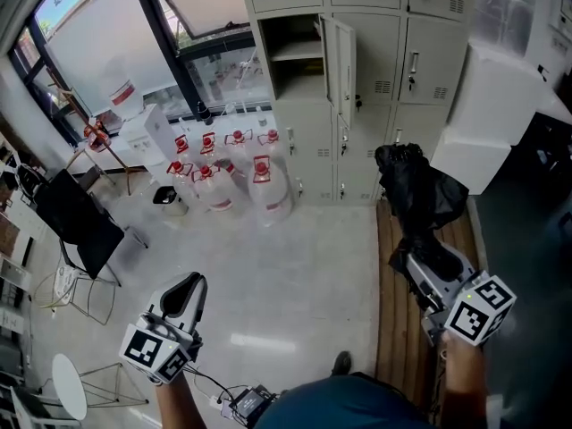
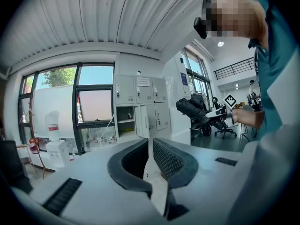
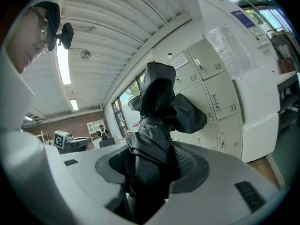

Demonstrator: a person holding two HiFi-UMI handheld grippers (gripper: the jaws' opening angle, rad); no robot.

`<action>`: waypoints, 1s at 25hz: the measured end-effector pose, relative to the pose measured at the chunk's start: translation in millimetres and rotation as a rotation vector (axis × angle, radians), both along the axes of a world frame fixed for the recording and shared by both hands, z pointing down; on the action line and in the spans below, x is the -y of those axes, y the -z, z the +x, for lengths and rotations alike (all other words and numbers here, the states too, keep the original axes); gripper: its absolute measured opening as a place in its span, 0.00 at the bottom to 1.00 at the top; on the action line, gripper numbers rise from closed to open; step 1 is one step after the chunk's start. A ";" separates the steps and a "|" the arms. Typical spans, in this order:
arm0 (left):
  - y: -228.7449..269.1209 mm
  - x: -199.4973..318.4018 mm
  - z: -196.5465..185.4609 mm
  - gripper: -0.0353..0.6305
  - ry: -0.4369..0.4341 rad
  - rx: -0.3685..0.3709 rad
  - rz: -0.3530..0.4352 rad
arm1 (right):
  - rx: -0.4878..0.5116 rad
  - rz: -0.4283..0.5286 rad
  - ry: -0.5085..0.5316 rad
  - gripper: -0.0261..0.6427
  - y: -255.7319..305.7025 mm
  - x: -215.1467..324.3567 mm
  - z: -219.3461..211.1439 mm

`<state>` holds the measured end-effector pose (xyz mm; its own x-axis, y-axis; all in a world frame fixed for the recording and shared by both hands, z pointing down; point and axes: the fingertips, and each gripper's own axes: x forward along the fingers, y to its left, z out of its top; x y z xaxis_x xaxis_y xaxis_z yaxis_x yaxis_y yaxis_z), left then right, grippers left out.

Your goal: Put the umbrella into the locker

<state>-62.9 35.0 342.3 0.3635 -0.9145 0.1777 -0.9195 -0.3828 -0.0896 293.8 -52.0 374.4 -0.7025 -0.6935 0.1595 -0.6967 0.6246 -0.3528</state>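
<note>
My right gripper (image 1: 416,259) (image 3: 152,165) was clamped on the umbrella (image 1: 418,190) (image 3: 157,125), its jaws pressing the lower part from both sides. The umbrella was black and folded, but not neatly: its glossy cloth hung in loose, crumpled folds, with one flap bulging out to the side near the top. In the right gripper view it rose from the jaws through the middle of the frame. In the head view it sat right of centre, in the air over the wooden strip of floor (image 1: 398,329) and before the lower doors of the locker (image 1: 375,88). One compartment (image 1: 295,56) (image 2: 125,121) stood open at the upper middle, its door (image 1: 340,61) swung out, up and left of the umbrella. My left gripper (image 1: 183,295) (image 2: 150,156) at the lower left held nothing, its jaws drawn almost together with only a thin slit between
</note>
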 end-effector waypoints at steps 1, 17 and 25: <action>1.6 8.7 3.3 0.13 -0.001 0.009 -0.003 | 0.001 -0.002 0.002 0.37 -1.2 6.4 4.0; 21.5 106.8 31.9 0.13 0.010 0.063 0.023 | 0.012 -0.008 0.003 0.37 -10.3 97.8 35.1; 12.8 153.2 5.1 0.13 -0.044 0.042 0.061 | -0.005 0.003 -0.042 0.37 -10.8 115.1 9.7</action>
